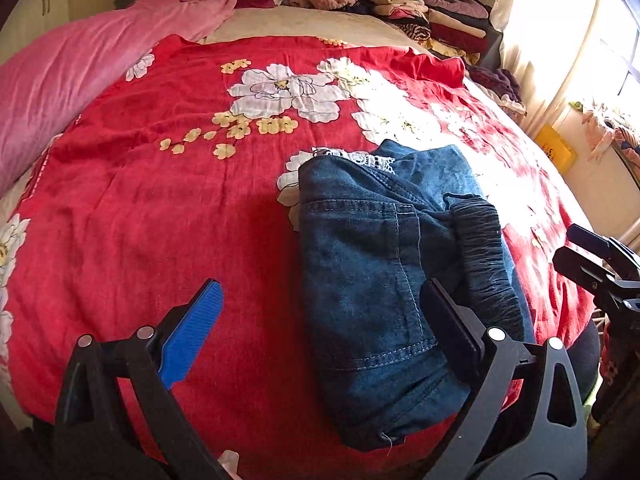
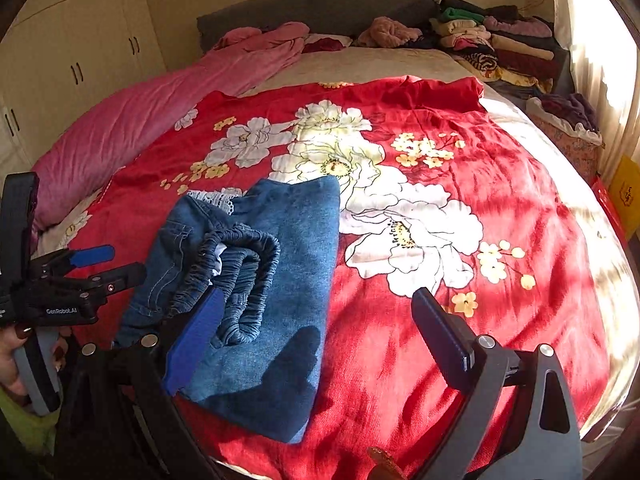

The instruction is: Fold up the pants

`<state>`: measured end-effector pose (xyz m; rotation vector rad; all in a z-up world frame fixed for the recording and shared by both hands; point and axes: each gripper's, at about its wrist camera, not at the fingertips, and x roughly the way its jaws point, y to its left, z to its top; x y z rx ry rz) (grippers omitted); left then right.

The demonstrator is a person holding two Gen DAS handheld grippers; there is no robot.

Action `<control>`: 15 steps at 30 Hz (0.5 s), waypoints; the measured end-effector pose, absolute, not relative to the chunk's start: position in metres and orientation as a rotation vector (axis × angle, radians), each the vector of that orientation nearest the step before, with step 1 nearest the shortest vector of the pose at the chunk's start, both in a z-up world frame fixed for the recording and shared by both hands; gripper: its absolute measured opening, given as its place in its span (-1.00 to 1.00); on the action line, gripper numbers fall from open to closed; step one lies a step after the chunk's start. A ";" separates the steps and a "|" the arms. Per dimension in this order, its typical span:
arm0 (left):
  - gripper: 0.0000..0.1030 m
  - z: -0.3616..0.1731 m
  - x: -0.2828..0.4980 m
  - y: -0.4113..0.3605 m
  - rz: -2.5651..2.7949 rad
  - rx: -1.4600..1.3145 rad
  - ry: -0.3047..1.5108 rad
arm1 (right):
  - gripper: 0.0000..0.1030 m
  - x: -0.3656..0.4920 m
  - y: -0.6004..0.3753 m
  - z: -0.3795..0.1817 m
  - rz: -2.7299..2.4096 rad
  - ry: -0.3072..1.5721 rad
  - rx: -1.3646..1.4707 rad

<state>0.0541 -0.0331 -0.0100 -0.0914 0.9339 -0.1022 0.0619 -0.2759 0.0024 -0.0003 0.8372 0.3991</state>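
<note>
Pants lie folded on floral bedspread.

A home bedroom: a bed under a floral red cover, wardrobe doors, stacked clothes.

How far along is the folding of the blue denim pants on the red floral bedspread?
Mostly done: the blue denim pants lie in a compact folded bundle on the red floral bedspread, elastic waistband on top. Nothing is in hand; the left gripper and right gripper are open. Left: perhaps tidying or stacking.
</note>
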 end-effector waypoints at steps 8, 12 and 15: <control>0.79 -0.028 0.068 -0.042 -0.119 -0.069 0.959 | 0.72 0.089 -0.262 -0.024 0.461 0.928 0.027; 0.79 -0.036 0.074 -0.047 -0.130 -0.061 0.966 | 0.48 0.099 -0.250 -0.038 0.498 0.974 0.015; 0.79 -0.040 0.077 -0.049 -0.142 -0.070 0.975 | 0.30 0.103 -0.245 -0.045 0.531 0.992 0.032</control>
